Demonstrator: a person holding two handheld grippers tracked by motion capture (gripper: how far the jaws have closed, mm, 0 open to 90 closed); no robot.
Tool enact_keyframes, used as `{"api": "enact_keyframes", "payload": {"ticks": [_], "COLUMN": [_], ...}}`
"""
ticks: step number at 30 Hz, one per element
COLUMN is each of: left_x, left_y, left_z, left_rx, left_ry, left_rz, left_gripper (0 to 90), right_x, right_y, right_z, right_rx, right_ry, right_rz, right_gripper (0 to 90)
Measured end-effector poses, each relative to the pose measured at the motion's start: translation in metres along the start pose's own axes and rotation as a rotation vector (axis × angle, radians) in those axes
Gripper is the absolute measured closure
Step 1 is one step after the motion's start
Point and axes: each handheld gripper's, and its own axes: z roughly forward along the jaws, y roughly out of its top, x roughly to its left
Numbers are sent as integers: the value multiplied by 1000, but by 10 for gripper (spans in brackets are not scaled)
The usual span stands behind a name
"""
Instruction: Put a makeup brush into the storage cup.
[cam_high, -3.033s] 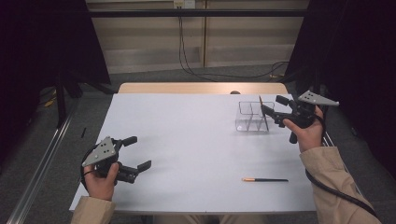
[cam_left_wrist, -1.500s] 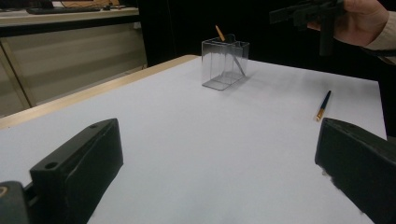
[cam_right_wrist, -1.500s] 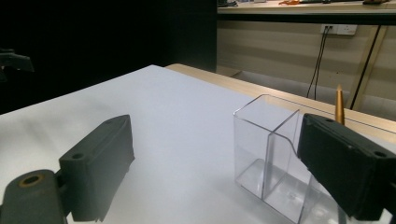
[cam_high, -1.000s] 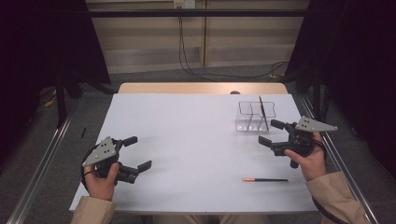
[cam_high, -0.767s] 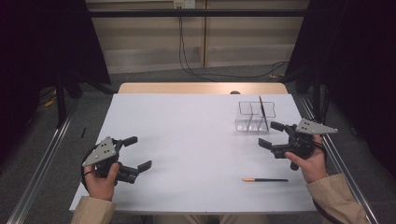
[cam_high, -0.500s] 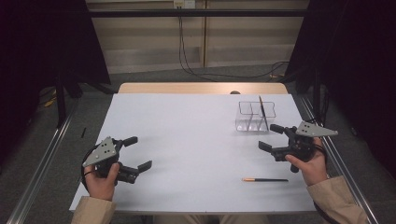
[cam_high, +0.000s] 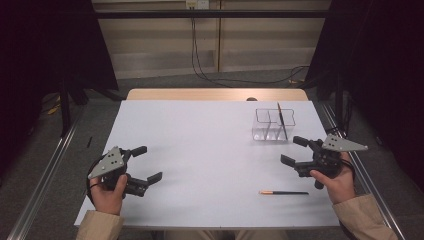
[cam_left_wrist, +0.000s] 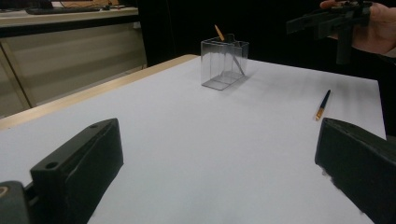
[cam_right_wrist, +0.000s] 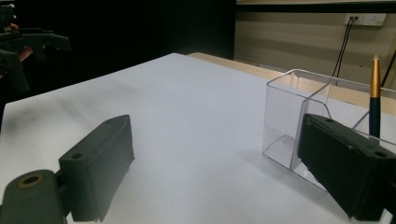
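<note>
A clear plastic box (cam_high: 272, 125) with dividers stands at the table's back right, and one dark pen with a gold end (cam_high: 282, 120) leans upright in it. A second pen (cam_high: 284, 192) lies flat near the front right. My right gripper (cam_high: 292, 151) hovers open and empty between the box and that pen, jaws pointing left. In the right gripper view the box (cam_right_wrist: 299, 121) and its pen (cam_right_wrist: 374, 93) sit close behind the right jaw. My left gripper (cam_high: 145, 162) rests open and empty at the front left. The left gripper view takes in the box (cam_left_wrist: 224, 63) and the loose pen (cam_left_wrist: 323, 104).
White sheet (cam_high: 200, 150) covers the table, whose wooden far edge (cam_high: 215, 94) is bare. A metal rail (cam_high: 45, 170) runs along the left side, and cables (cam_high: 200, 55) hang on the back wall.
My right gripper came away from the box, toward the front and down, over the earlier frames, then drifted slightly right. The left gripper kept still.
</note>
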Motion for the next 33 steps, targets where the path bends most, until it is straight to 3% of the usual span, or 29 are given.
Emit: {"api": "enact_keyframes", "payload": {"ticks": [20,33], "left_x": [-1,-1], "left_y": [2,2], "left_z": [0,0], "left_rx": [2,-1], "left_ry": [-2,-1], "left_rz": [7,8], "left_gripper": [8,8], "right_x": [3,4], "right_y": [-5,-3], "right_z": [-9,-5], "right_rx": [12,77], "right_ry": [4,28], "right_rz": [-8,-28], "right_gripper": [95,88]}}
